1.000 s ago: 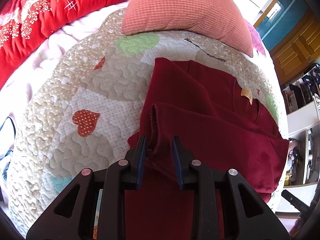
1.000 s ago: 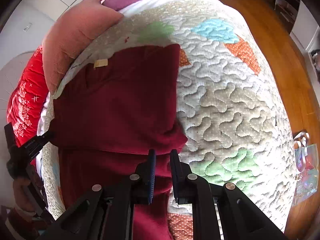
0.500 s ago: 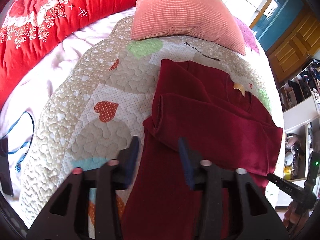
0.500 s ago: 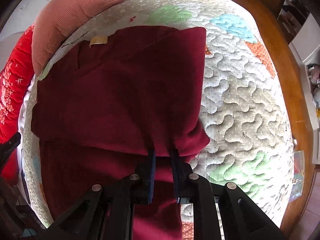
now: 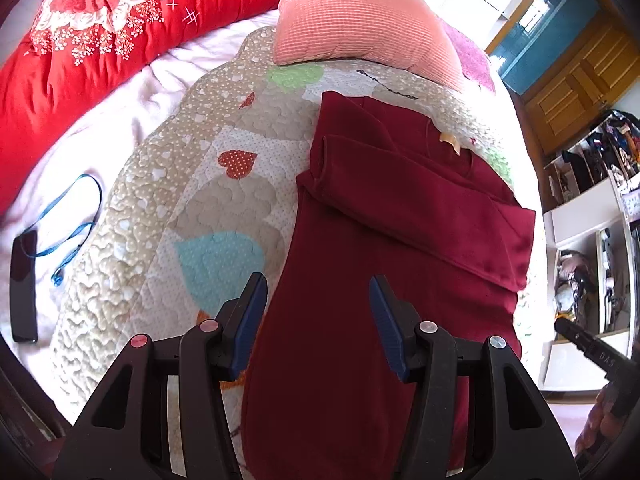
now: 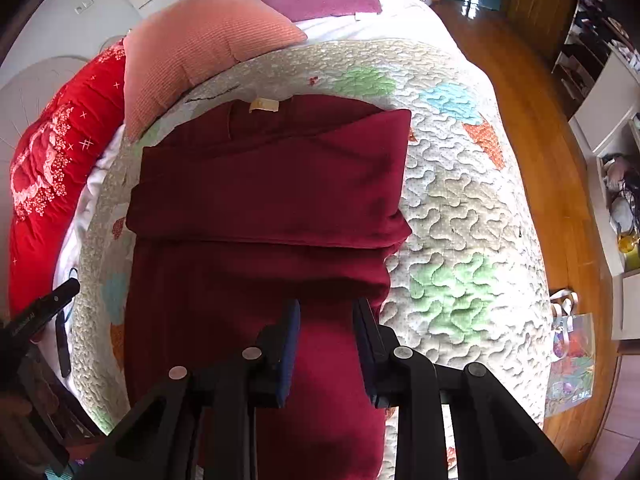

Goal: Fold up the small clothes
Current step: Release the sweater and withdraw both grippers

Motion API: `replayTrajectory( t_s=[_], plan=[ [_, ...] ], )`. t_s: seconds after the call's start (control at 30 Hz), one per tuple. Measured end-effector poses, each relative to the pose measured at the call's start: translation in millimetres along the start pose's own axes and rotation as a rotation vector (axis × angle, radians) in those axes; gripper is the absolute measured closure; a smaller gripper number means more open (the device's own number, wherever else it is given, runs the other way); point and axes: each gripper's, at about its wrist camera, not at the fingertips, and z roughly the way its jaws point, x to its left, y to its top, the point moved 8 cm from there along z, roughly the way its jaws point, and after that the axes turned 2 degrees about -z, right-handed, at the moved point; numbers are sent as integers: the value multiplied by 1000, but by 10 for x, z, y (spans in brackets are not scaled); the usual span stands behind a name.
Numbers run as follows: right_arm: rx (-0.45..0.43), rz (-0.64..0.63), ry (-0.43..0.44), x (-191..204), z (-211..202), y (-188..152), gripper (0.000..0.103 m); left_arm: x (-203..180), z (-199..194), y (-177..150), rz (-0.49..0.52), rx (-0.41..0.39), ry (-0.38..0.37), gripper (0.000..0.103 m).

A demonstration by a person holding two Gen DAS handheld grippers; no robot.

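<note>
A dark red long-sleeved top (image 5: 360,280) lies flat on the patchwork quilt (image 5: 180,184), its sleeves folded across the chest in a band (image 6: 272,192) and a tan neck label (image 6: 263,105) at the far end. My left gripper (image 5: 316,312) is open and empty, above the garment's lower left part. My right gripper (image 6: 326,336) is open and empty, above the lower right part, just below the folded band. The right gripper's tip also shows at the right edge of the left wrist view (image 5: 588,346).
A salmon pillow (image 5: 352,20) and a red floral duvet (image 5: 92,40) lie at the head of the bed. A black phone (image 5: 23,284) with a blue lanyard lies on the white sheet at left. The wooden floor (image 6: 560,160) and shelves are at right.
Both grippers let go of the folded sleeve cloth, opened and drew back toward the hem. The sleeves now lie flat across the chest.
</note>
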Motion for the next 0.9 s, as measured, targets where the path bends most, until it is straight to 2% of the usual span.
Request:
replayTrajectory(
  t_s=[0.23,0.53,0.6,0.67,0.9],
  plan=[
    [-32,-13,-6,125,-327,-158,77,-257,-190,-287,110,28,-33,50],
    [-12,-34,-11,186,-504,-422,72,-688,-335,-682,240,66,-71,50],
    [-8,-39,-4,194,-525,-456,71,-738,-375,-705,252,58,-75,48],
    [-9,-52,-7,207,-530,-468,71,-773,-413,-726,246,53,-87,37],
    [-13,-80,-3,250,-578,-517,67,-791,-482,-706,253,41,-79,37]
  ],
)
